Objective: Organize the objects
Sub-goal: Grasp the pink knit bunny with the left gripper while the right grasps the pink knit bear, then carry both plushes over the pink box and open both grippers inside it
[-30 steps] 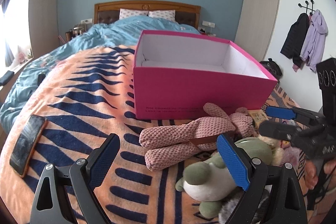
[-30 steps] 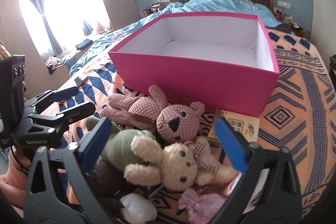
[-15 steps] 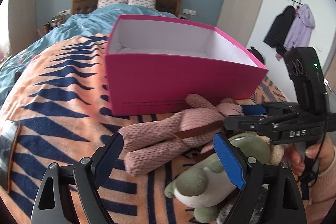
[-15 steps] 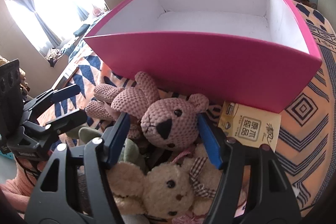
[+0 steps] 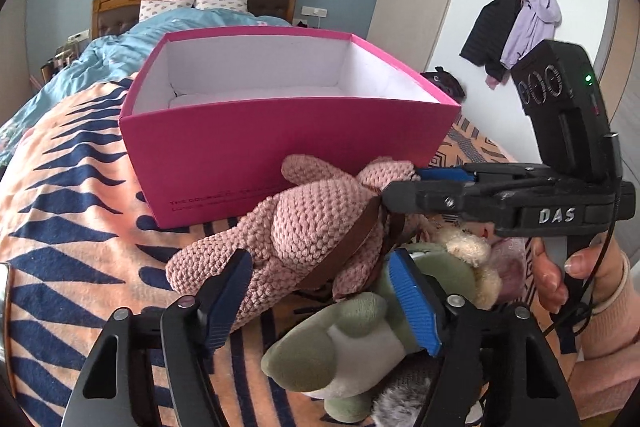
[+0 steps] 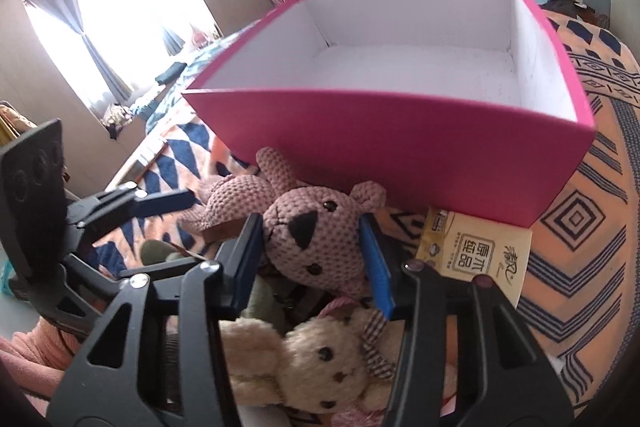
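Right wrist view: right gripper (image 6: 312,259) jaws closing around the pink bear's (image 6: 312,239) head; left gripper (image 5: 320,303) jaws closing on its body. Bear lies on the bed against the pink box (image 6: 400,155). Best: seat both grips before lifting together.

I see bed (image 5: 72,211), orange-navy blanket | on it: pink box (image 5: 280,143), plush toys (image 6: 308,239), tissue packet (image 6: 476,259)

A pink knitted teddy bear (image 6: 312,247) lies on its side on the bed, right in front of a big pink box (image 6: 400,155). The box is open, white inside, with nothing in it. A cream bear (image 6: 320,359) and a green soft toy (image 5: 352,339) lie just beside the pink bear.
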The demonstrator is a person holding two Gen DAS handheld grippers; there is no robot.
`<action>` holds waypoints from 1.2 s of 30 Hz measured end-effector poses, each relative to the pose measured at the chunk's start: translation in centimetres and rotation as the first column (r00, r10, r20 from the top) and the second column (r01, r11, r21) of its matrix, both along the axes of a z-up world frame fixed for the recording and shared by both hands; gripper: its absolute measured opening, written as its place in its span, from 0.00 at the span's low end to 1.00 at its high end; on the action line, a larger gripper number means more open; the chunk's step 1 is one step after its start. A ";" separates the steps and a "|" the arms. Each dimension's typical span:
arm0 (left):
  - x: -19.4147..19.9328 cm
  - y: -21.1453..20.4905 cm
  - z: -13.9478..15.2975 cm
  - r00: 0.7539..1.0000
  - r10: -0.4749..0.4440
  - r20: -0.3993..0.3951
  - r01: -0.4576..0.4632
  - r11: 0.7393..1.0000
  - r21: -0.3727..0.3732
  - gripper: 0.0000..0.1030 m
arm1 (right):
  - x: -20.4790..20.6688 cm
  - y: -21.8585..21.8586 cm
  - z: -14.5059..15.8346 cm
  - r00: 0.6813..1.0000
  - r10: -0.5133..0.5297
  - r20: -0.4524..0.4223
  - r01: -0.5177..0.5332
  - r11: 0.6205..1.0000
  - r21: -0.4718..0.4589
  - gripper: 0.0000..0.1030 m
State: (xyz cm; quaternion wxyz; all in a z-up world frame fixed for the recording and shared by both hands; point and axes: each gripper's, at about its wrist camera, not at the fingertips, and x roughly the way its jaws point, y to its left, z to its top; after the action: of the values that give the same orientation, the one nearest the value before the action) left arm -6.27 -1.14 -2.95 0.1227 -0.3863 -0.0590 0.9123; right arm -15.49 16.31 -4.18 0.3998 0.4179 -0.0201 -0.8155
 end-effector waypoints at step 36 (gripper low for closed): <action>-10.7 -2.3 7.6 0.999 0.000 -0.049 -0.004 0.997 -0.077 0.56 | -6.0 -2.0 8.8 0.981 -0.063 -0.182 0.049 0.995 -0.082 0.49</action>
State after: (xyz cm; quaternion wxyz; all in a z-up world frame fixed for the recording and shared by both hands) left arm -16.93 -3.47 4.63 0.1084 -0.3680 -0.0213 0.9232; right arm -21.46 14.29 4.58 0.3928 0.3243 -0.0264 -0.8601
